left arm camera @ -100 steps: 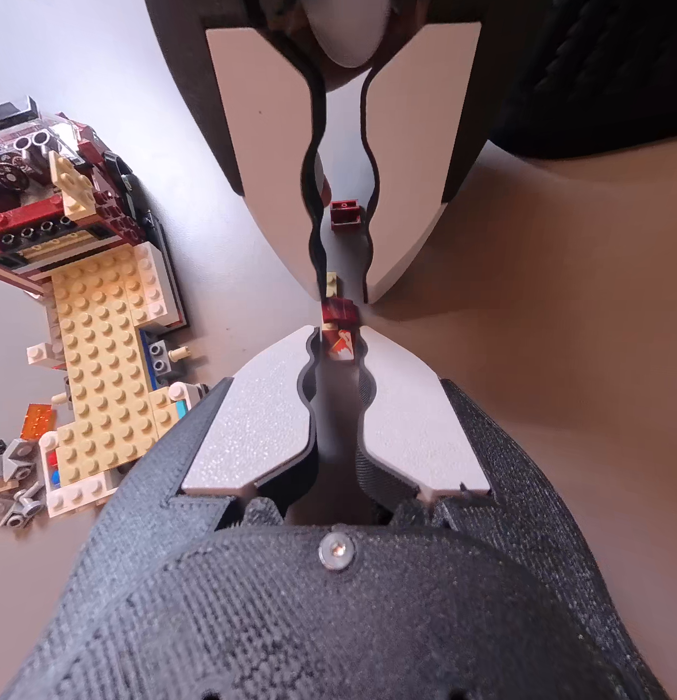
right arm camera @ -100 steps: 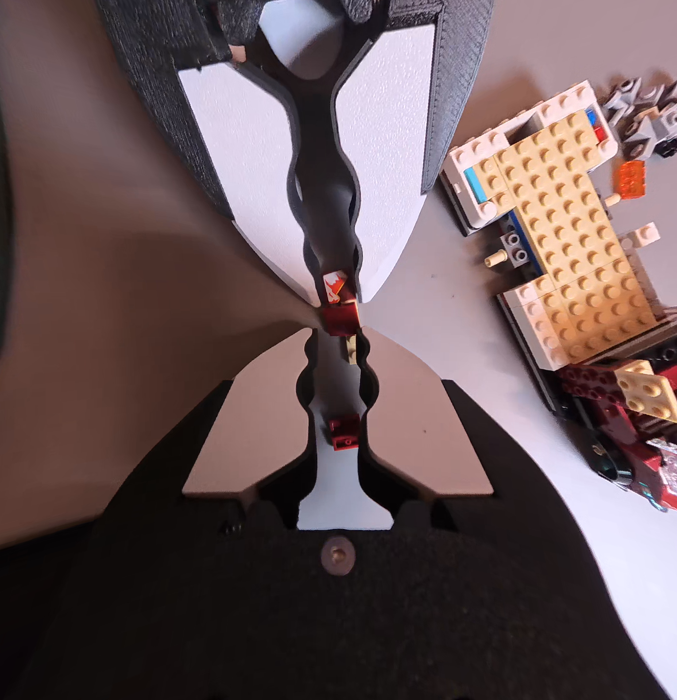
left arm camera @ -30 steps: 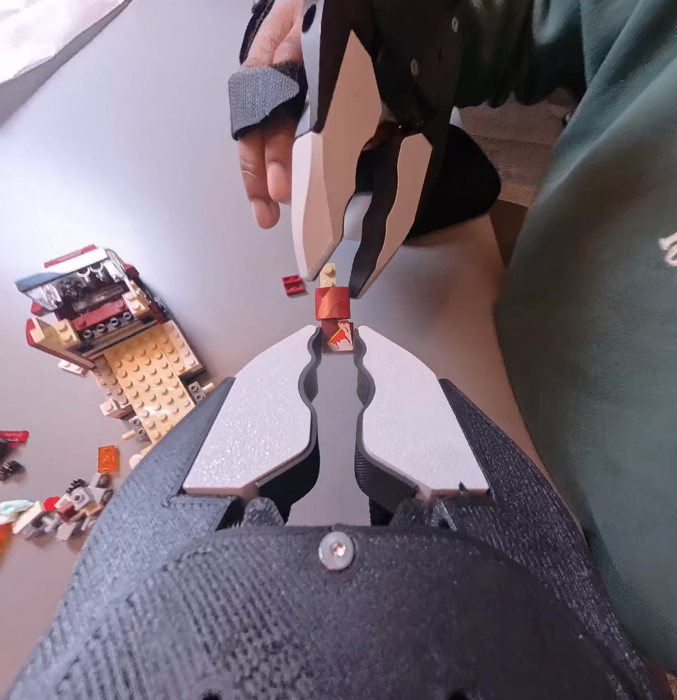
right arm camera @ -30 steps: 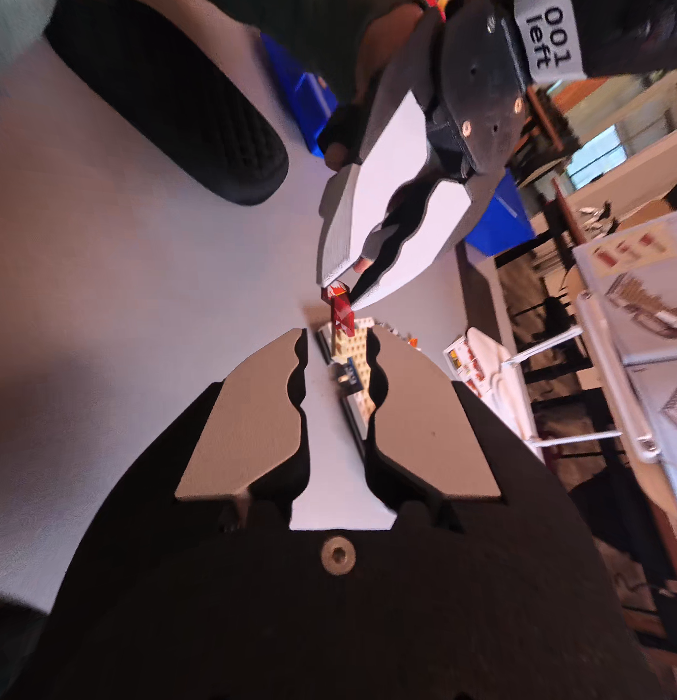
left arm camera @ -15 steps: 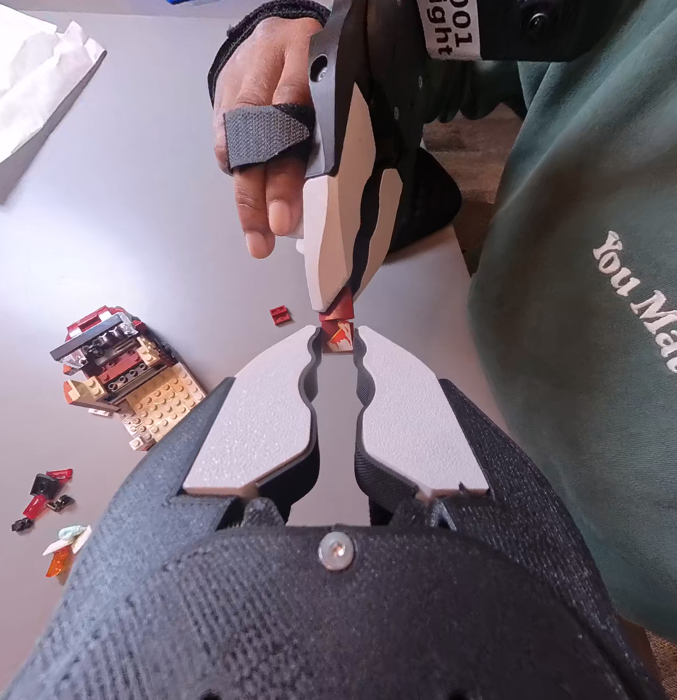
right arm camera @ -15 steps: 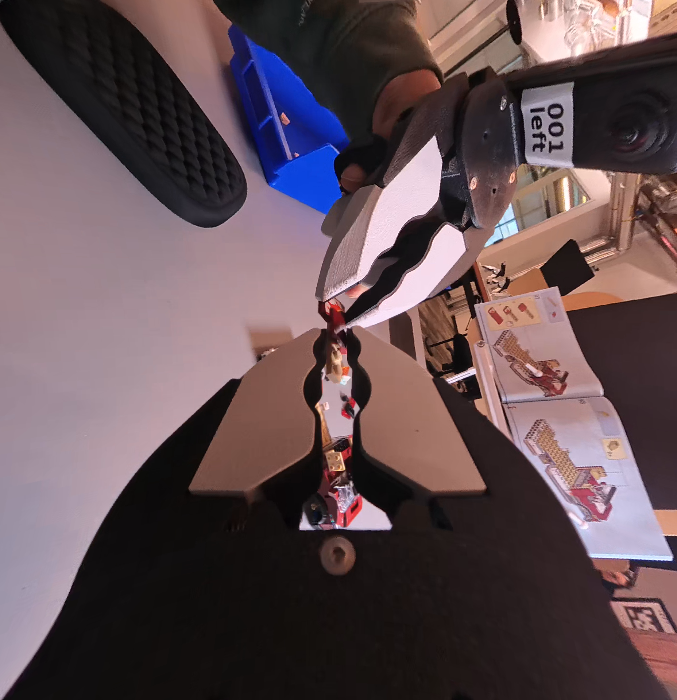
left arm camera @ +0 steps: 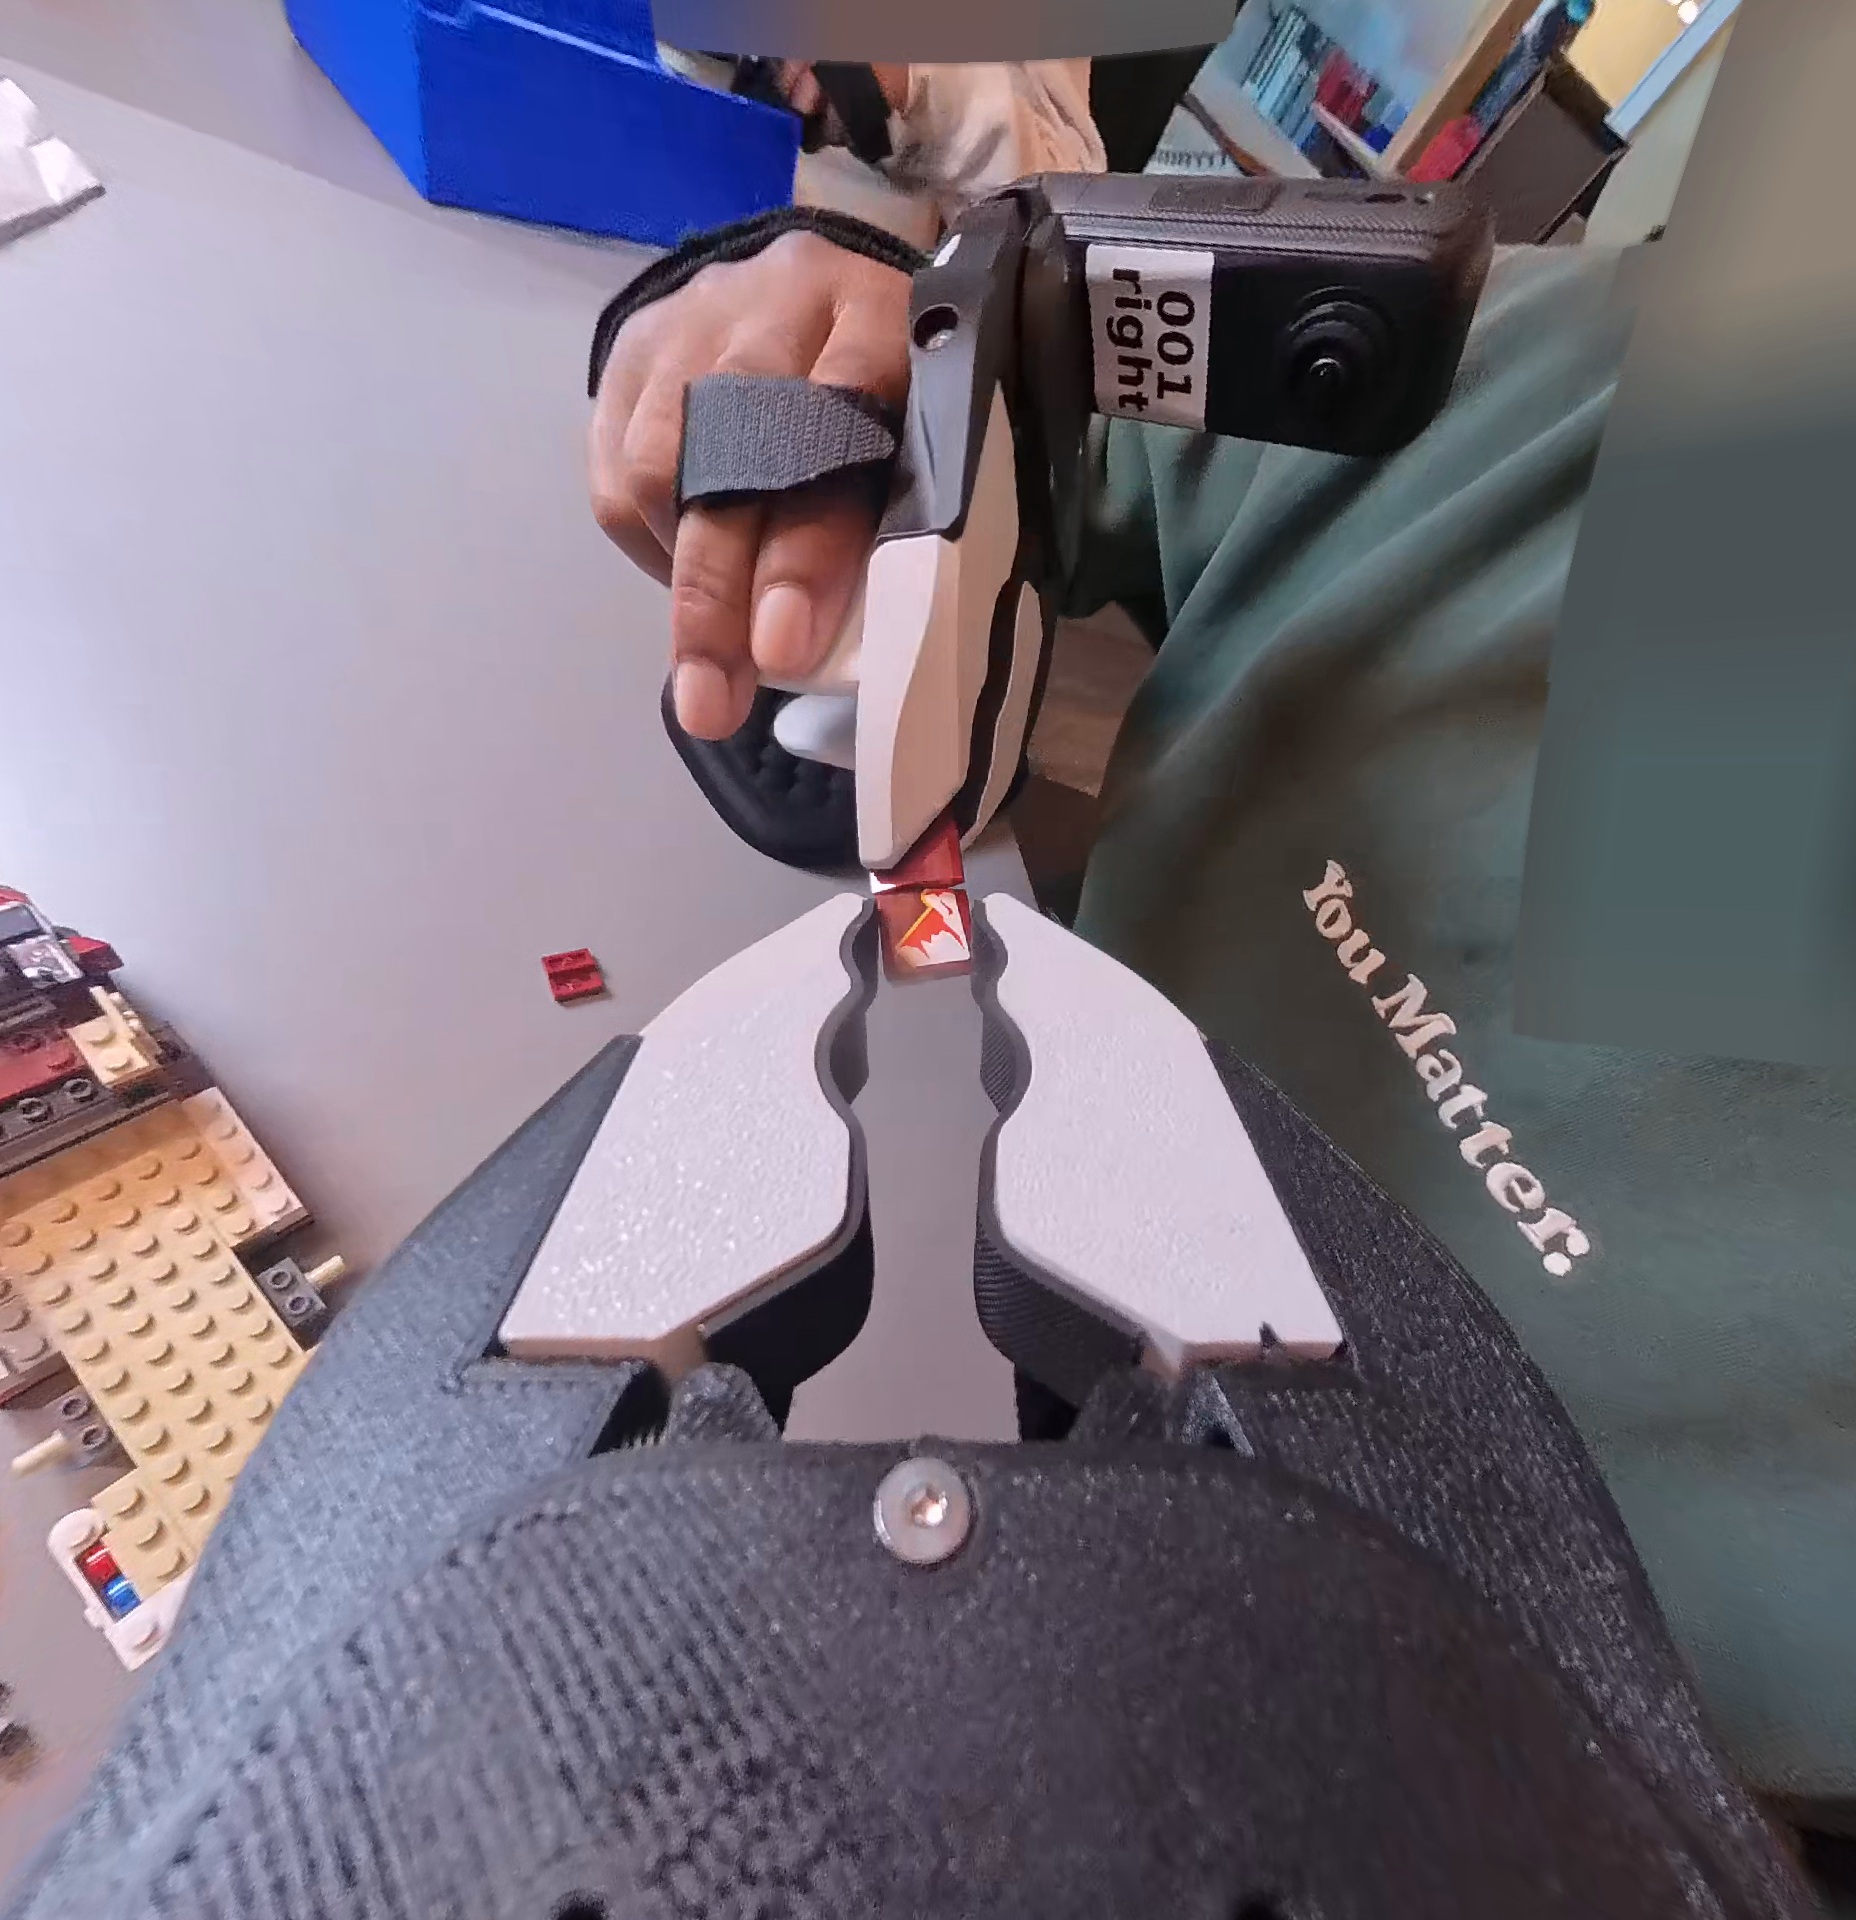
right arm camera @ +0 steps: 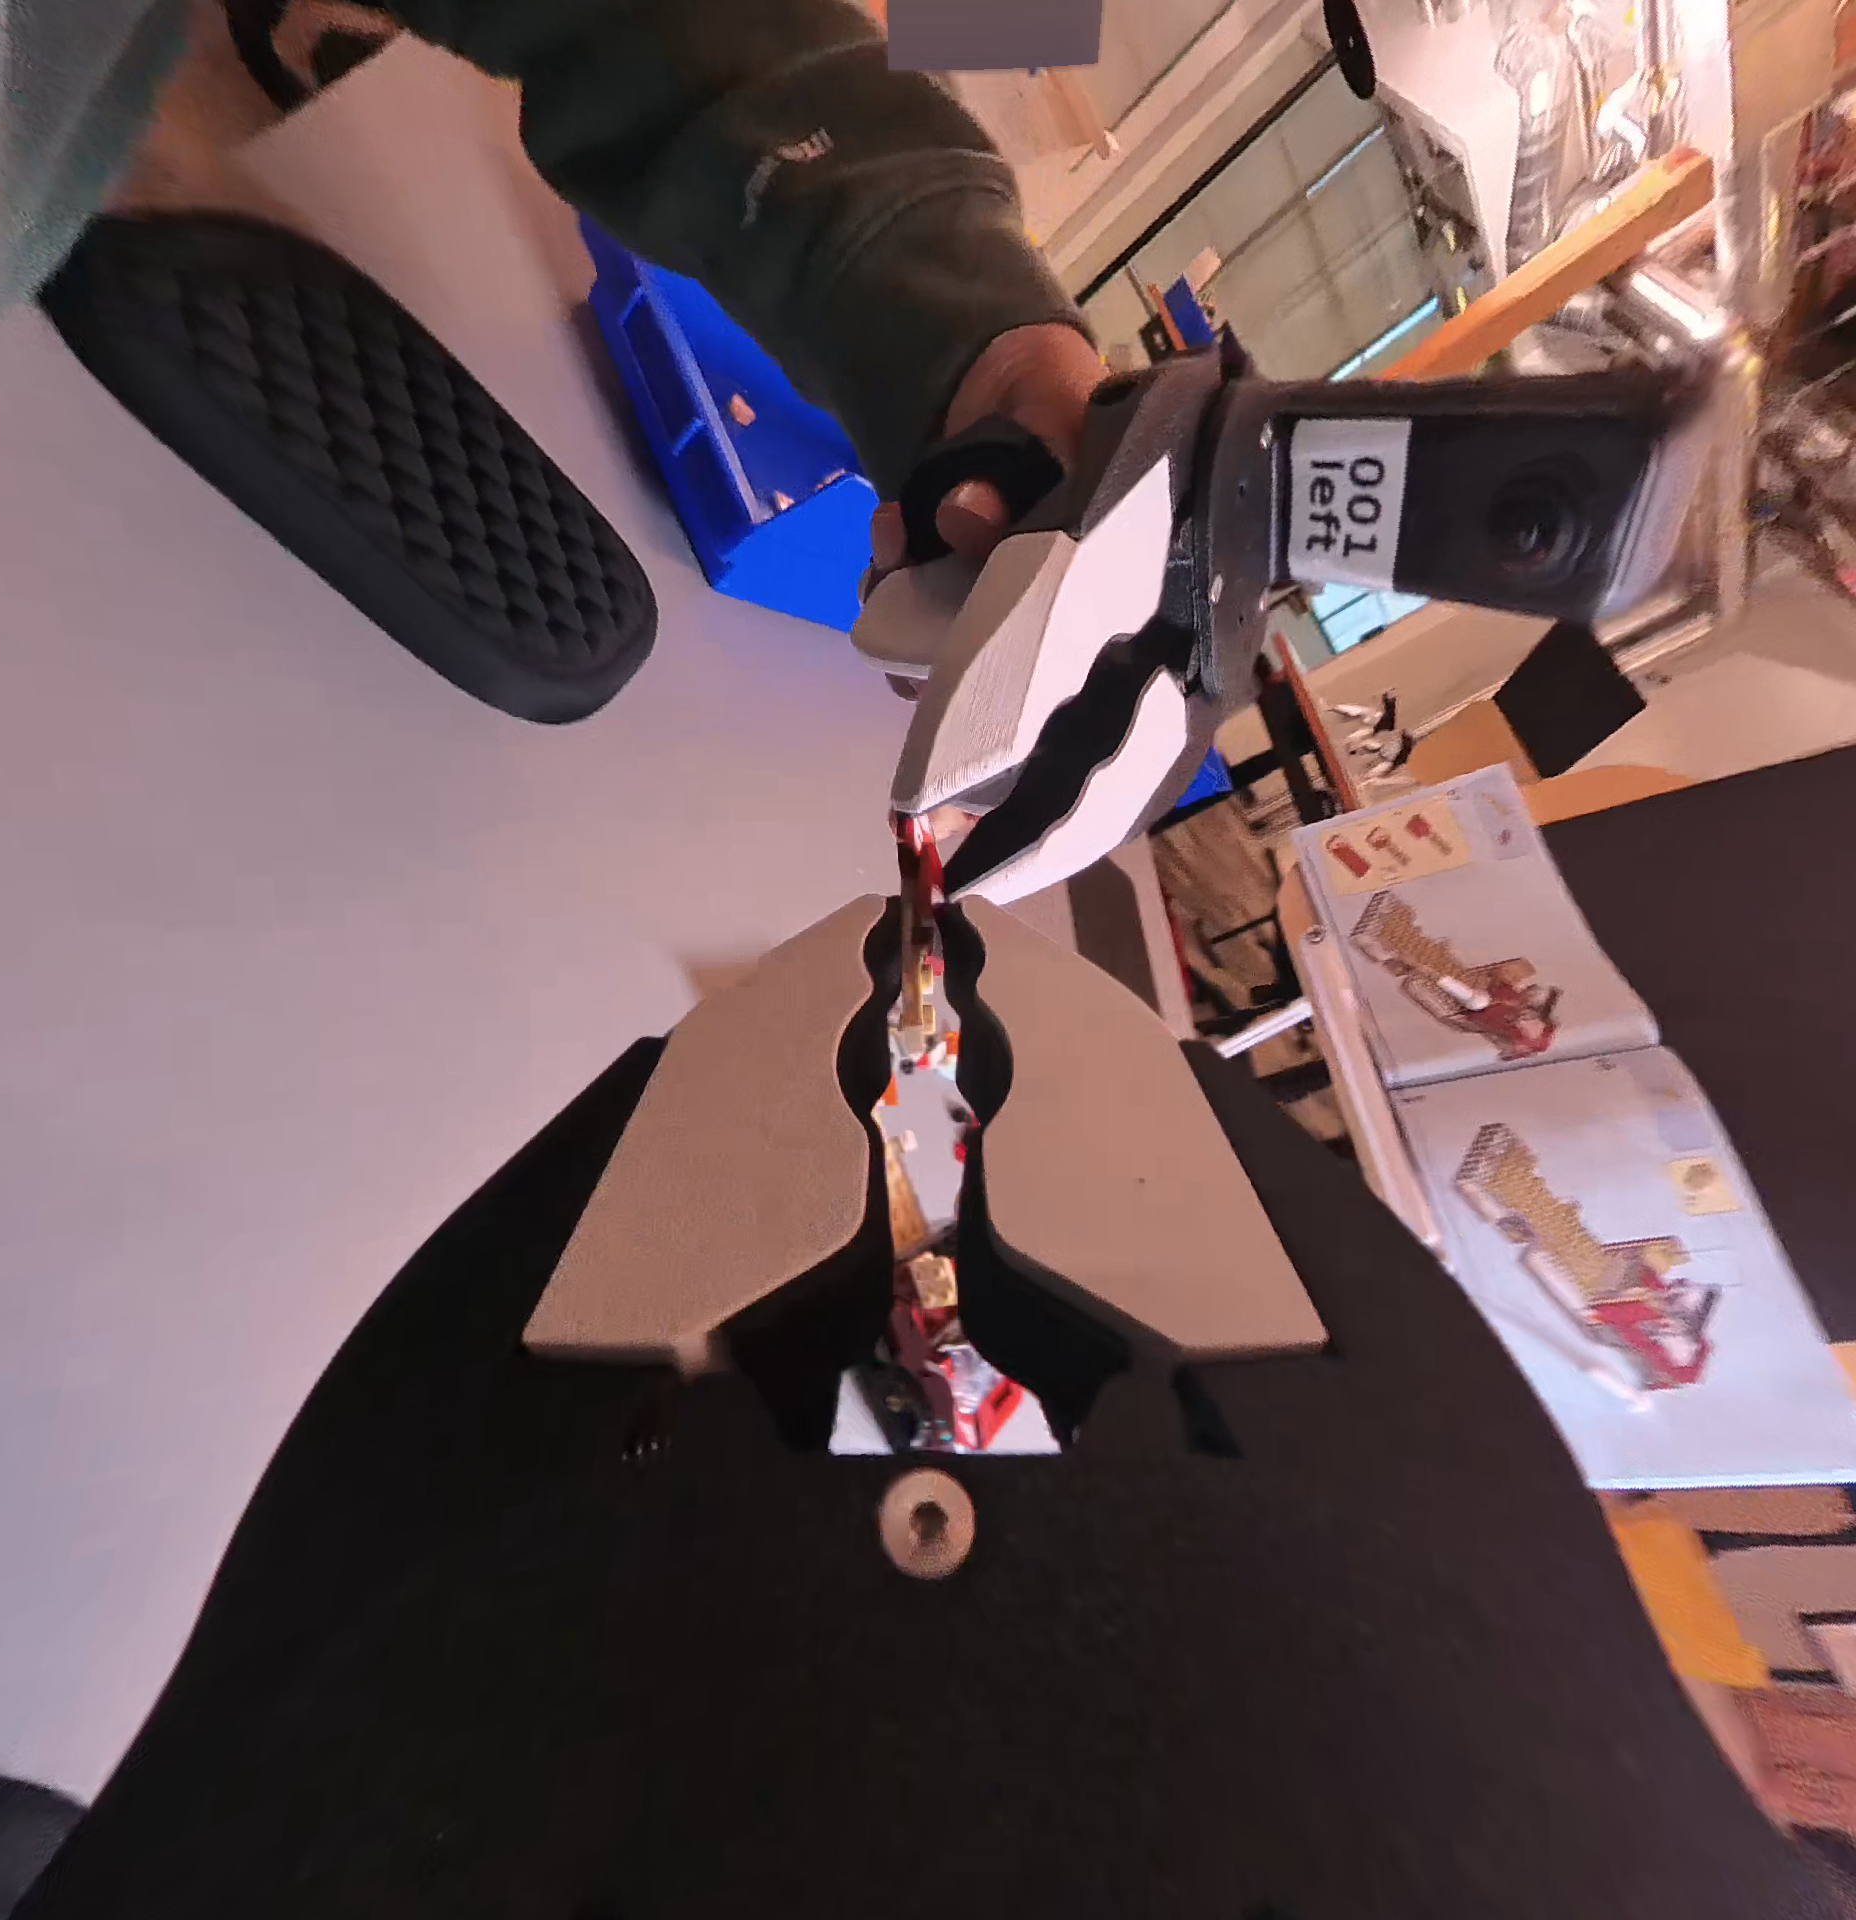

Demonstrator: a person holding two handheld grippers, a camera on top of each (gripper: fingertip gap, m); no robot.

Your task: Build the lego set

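At frame centre, above the grey surface [left arm camera: 280, 623], the left gripper [left arm camera: 924, 940] jaws clench a small dark-red printed lego piece [left arm camera: 924, 935]; the right gripper [left arm camera: 929, 847] jaws pinch its mating red brick [left arm camera: 934, 862]. Skewed pressing could pop either piece free.

Bare table [left arm camera: 280, 623] (model [left arm camera: 124, 1247] leftward)

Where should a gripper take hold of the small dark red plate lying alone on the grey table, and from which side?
Grip the small dark red plate across its two short side edges, coming straight down from above. It lies flat on the grey table, studs up and too thin for a side approach, and nothing touches it, so open fingers should fit on either side.
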